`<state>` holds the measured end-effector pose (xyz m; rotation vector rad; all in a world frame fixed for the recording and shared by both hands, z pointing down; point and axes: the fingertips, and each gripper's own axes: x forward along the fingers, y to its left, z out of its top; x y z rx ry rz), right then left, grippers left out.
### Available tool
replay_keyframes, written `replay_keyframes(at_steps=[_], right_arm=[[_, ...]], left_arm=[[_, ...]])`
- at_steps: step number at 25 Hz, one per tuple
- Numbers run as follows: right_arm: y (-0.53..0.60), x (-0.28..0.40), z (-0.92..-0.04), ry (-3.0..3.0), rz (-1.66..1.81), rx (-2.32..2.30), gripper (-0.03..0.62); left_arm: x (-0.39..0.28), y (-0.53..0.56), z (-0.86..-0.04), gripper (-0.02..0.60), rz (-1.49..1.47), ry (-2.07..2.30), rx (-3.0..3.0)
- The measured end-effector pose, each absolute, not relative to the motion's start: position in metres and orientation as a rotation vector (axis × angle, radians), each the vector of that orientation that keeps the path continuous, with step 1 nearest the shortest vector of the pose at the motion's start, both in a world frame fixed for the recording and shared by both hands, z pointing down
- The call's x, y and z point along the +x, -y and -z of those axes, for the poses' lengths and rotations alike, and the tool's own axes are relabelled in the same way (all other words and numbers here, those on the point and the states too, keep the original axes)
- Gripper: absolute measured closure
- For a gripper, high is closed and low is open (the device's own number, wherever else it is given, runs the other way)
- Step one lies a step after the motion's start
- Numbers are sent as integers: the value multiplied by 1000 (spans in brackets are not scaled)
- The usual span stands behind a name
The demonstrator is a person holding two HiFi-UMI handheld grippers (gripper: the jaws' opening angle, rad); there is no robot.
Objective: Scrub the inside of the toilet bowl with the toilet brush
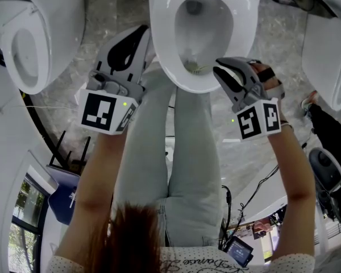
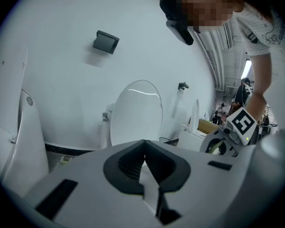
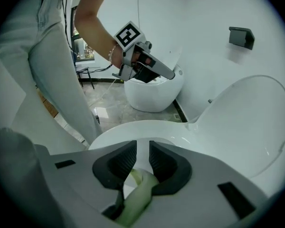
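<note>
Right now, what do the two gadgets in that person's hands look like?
The left gripper and right gripper are pale grey plastic, tapering to black-lined jaws. Each carries a white cube with black square markers and a green light.

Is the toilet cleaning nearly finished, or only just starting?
Done: the right gripper is shut on the pale green toilet brush, whose end reaches into the toilet bowl. In hand: scrubbing, apparently. Left: how much of the bowl is scrubbed can't be told. The left gripper is shut, empty.
</note>
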<state>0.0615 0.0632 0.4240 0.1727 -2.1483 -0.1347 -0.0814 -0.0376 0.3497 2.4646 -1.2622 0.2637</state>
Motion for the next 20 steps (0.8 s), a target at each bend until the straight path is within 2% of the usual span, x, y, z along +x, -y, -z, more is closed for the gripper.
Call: replay_keyframes(at_steps=[10, 20], right_arm=[[-72, 67, -427, 2074, 341, -77, 499], [-65, 74, -433, 2011, 417, -135, 499]], left_arm=[[-82, 32, -348, 578, -268, 1263, 2467], [-93, 27, -349, 578, -277, 1282, 2459]])
